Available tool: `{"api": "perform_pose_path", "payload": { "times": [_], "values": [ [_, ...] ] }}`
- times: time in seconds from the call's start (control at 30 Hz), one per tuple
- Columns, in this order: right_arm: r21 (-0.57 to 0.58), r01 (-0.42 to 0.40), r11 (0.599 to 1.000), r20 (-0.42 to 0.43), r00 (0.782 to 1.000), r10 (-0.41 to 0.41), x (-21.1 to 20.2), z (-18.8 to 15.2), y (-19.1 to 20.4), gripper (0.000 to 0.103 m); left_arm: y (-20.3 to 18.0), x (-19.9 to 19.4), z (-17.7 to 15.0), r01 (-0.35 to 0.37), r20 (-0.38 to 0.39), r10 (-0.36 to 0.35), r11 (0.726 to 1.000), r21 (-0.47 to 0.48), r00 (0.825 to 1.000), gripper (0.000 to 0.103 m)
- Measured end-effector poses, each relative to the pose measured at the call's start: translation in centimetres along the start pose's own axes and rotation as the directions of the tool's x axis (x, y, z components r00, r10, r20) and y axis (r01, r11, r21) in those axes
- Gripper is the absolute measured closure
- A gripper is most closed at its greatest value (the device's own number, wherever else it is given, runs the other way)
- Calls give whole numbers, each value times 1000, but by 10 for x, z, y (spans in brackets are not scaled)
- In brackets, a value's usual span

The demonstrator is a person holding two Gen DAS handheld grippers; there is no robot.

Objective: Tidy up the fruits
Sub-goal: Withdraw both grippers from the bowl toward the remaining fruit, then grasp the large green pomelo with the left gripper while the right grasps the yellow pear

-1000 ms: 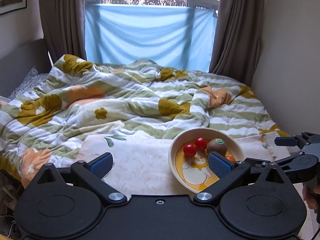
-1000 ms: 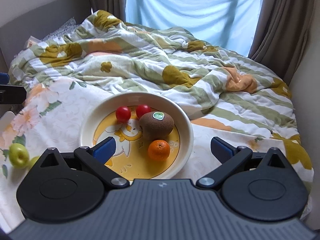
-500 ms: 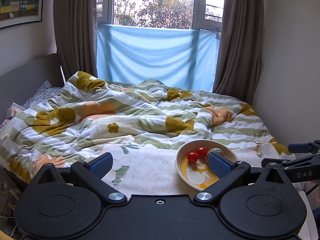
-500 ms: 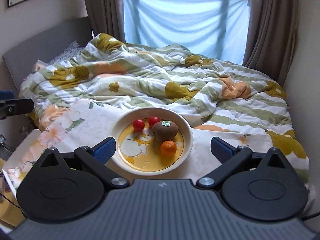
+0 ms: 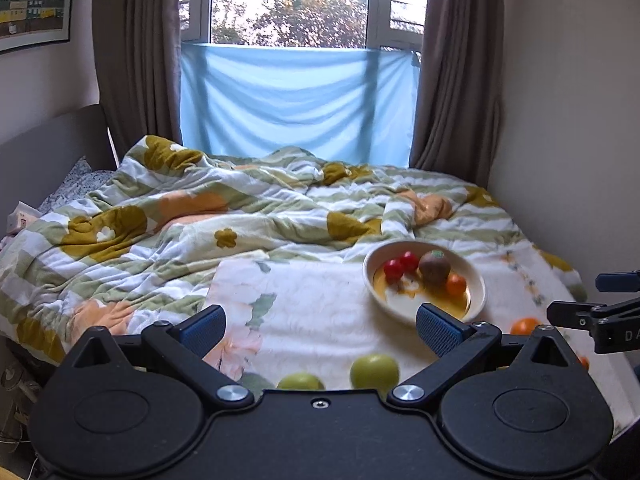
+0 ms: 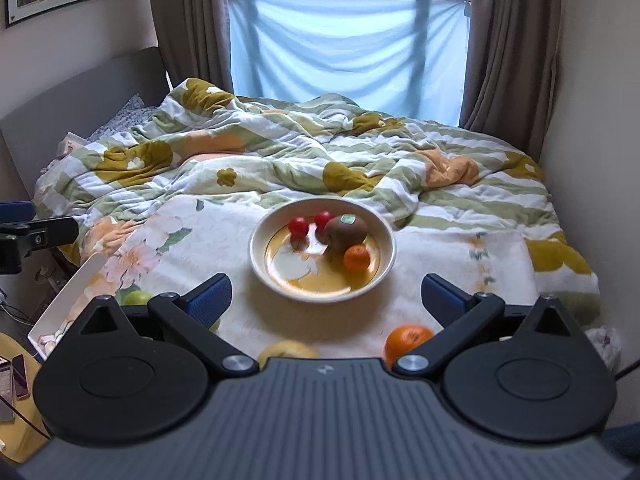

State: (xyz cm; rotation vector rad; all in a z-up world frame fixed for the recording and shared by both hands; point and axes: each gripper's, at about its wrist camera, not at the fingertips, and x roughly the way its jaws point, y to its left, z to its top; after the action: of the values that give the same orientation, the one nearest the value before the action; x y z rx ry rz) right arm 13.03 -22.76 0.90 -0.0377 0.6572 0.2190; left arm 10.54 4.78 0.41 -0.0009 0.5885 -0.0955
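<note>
Behind right tongs (image 6: pixel 324 296), half-hidden orange (image 6: pixel 406 340), yellowish fruit (image 6: pixel 286 350)

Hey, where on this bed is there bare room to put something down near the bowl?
Most open: the flat floral sheet left of the bowl, bordered by the rumpled quilt behind and the two green apples in front. A narrower strip lies right of the bowl toward the wall. The near edge is crowded with apples and oranges; the bowl's right half is full.
</note>
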Motion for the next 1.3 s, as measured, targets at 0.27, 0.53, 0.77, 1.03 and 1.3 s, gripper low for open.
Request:
{"api": "perform_pose_path", "payload": {
  "times": [0.27,0.53,0.77,1.03,1.3],
  "values": [
    [-6,4,1000,-7,1000,-4,22,-43,21,0,17,39,-36,48,-42,-47,998,33,998,0],
    [-64,11,998,-19,1000,-12,59,-78,36,0,28,76,-65,55,-94,-50,998,43,994,2],
    [-142,13,990,-42,999,-19,86,-92,44,0,32,101,-75,62,-150,-56,997,40,987,3],
    [-160,2,987,-59,998,-11,101,-91,35,0,32,118,-76,59,-190,-52,998,32,980,13],
    [-147,-31,989,-104,994,16,113,-93,32,0,31,134,-78,105,-255,-110,994,-32,961,46]
  ]
}}
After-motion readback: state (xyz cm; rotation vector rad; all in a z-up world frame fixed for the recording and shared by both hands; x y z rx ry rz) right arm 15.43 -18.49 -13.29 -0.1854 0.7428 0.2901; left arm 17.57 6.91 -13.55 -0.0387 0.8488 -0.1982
